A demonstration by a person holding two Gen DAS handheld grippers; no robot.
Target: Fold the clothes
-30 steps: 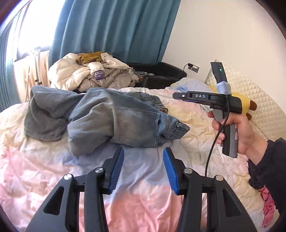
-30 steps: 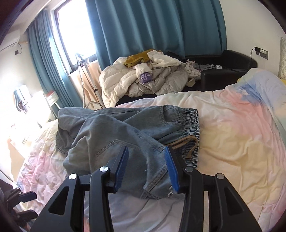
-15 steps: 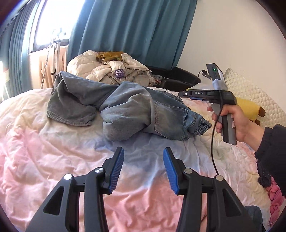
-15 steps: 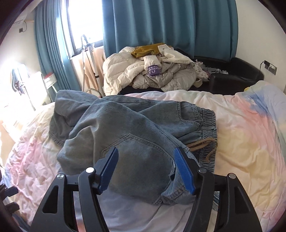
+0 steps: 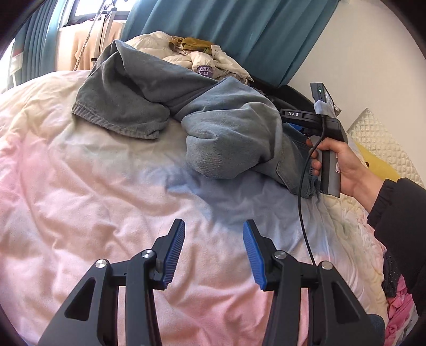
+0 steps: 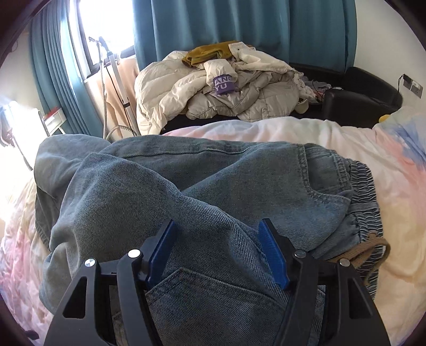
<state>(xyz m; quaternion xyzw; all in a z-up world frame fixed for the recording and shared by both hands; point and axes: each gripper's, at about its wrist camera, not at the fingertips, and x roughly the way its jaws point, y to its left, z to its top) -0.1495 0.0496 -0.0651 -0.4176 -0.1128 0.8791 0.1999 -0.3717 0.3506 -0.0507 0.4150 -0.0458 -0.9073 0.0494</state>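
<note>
The jeans [image 6: 202, 191] are lying crumpled on the duvet [image 5: 87, 202], and the right gripper [image 6: 217, 250] is by far the nearer of the two: its blue pads are standing apart with denim bulging between and beneath them, just above a back pocket seam, not yet pinching anything. From that claw the elastic waistband [image 6: 362, 186] and a tan drawstring [image 6: 372, 244] are sitting just to its right, while the bunched legs are running away ahead and to its left, so the garment's long axis is lying roughly crosswise to the fingers.

The left gripper [image 5: 213, 252] is hovering over bare duvet with its jaws spread and nothing between them; the jeans are lying well ahead of it, a folded leg hem [image 5: 117, 125] forward-left and the seat forward-right, where the right hand [image 5: 343, 165] is gripping its tool handle against the cloth.

The denim looks a heavy, faded blue twill, stiff enough to hold rounded humps, with double-stitched seams and a gathered, ribbed waist. The duvet is soft, wrinkled cotton in pink, cream and blue. Beyond the bed, past both claws, a heap of cream quilted jackets [image 6: 213, 90] is resting before teal curtains [image 6: 239, 24].

A likely next move is closing the right claw on the waist edge to straighten the garment.
</note>
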